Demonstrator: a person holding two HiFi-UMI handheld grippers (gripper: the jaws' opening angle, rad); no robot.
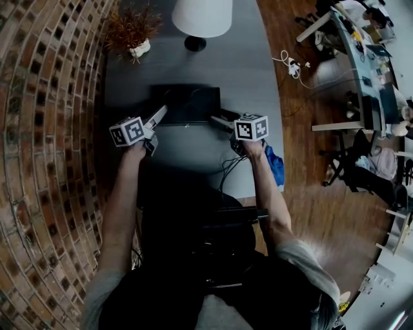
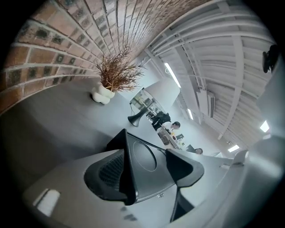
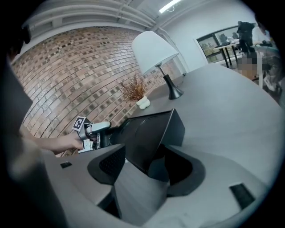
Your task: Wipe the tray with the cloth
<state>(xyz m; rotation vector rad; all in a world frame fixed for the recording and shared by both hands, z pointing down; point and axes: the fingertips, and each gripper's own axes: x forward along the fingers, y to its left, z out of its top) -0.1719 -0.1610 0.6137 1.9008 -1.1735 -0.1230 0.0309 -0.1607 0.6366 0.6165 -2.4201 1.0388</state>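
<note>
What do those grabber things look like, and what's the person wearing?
The left gripper and right gripper are light grey, each with two dark, wedge-shaped jaws whose pads are ribbed. Each carries a white cube printed with black square markers. A black cable hangs by the right one. The person wears short grey sleeves.

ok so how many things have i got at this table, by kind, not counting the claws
tray: 1
cloth: 1
lamp: 1
dried plant in a vase: 1
total: 4
</note>
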